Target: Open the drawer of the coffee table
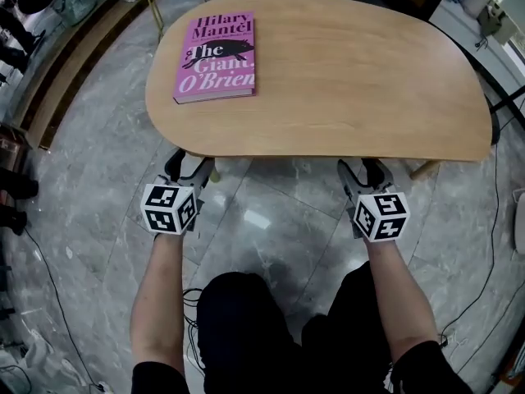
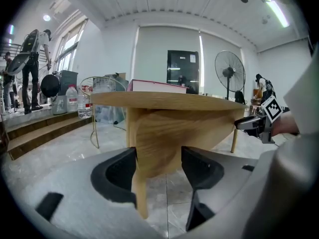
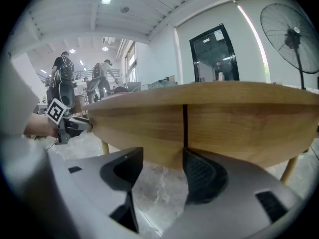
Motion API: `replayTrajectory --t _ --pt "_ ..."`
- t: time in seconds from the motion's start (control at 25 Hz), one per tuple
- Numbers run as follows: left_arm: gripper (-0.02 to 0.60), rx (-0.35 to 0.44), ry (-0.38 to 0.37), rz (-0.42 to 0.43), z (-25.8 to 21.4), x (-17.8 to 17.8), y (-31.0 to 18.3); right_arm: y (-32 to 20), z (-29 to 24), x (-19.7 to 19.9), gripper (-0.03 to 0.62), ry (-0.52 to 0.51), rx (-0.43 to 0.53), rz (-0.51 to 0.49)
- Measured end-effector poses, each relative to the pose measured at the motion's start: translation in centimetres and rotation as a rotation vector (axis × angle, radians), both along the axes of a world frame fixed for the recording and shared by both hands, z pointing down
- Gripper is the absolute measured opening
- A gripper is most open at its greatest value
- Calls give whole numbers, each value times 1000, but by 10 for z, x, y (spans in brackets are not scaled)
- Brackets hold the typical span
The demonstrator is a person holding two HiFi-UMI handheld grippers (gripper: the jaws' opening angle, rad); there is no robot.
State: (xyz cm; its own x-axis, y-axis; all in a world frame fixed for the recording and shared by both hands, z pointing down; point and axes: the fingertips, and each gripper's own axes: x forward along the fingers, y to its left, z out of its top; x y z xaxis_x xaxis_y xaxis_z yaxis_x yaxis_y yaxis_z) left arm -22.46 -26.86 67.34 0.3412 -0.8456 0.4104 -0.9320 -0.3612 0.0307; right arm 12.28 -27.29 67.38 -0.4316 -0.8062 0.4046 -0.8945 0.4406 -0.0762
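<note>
Pale wood worktop (image 1: 353,80) of coffee table straight ahead of person, pink book (image 1: 216,56) near its far left end; grey marble floor (image 1: 271,212) around. Left hand-held gripper (image 1: 190,164) and right hand-held gripper (image 1: 367,167) at near edge, tips hidden under top in head view. Gripper views alone show jaws apart, clasping nothing: left frames table leg (image 2: 140,193), right frames wood panel (image 3: 224,128) split by dark vertical seam (image 3: 185,126).

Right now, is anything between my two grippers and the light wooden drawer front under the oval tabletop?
Nothing visible. The left gripper and right gripper, jaws open, face the wooden drawer front directly; the pink book lies on top.
</note>
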Motion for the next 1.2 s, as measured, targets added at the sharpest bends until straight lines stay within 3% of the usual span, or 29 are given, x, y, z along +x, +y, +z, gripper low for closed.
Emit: replayTrajectory --t 0.2,0.28,0.32,0.36,0.48,0.72,0.96,1.04,1.2 --pt "230 -14 4 -27 -2 0 1 1 -1 4 243 -18 6 16" --pt "225 -16 11 -25 -2 2 4 7 -4 -2 223 -20 20 -40" --pt "221 -16 15 -25 -2 2 6 12 -7 -14 105 -11 35 -102" --pt "221 -17 17 -25 -3 1 7 18 -10 -31 85 8 50 -167" --pt "207 -23 10 -30 -3 -2 6 23 -16 -60 191 13 53 -216" --pt "224 -9 -16 -32 -2 -2 6 16 21 -5 259 -19 -67 -15" --pt "225 -43 -79 -10 17 -6 7 5 54 8 286 -144 -136 28" --pt "215 -49 -73 -6 22 -5 10 3 64 8 298 -181 -153 32" --pt "210 -38 -51 -19 21 -2 7 -2 68 5 259 -176 -118 25"
